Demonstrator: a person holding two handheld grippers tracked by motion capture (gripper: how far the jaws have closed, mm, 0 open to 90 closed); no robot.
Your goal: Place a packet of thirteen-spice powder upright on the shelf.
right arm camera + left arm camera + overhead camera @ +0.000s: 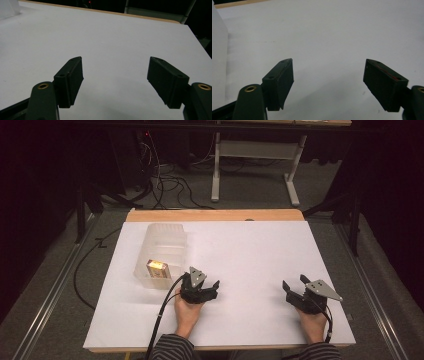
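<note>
On the table (pixel 250 250), white-topped with a wooden strip along its far edge:

Item 1. Clear plastic tub (pixel 161 254), set at the left of the white surface toward the far side. Walls see-through and ribbed. A slice of its pale wall shows at the left edge of the left gripper view (pixel 218 50) and at the top left corner of the right gripper view (pixel 8 8).

Item 2. Small box (pixel 157 268), yellowish and brightly lit on top, lying inside the tub at its near end. Print too small to read.

Item 3. Left gripper (pixel 210 290), black, with a grey three-cornered plate on top and a black cable trailing toward the near edge. Held in the left hand (pixel 187 312) just beside the tub's near right corner, apart from it. In the left gripper view (pixel 328 83) its jaws stand wide apart, bare white surface between them.

Item 4. Right gripper (pixel 295 285), same make, held in the right hand (pixel 313 322) near the right near corner of the table, well apart from the tub. In the right gripper view (pixel 115 82) its jaws stand wide apart over bare surface.

Item 5. Striped sleeves (pixel 167 347) at the bottom of the high view.

Item 6. Beyond the table: grey floor (pixel 250 185), loose black cables (pixel 170 182), a white stand (pixel 255 155).
</note>
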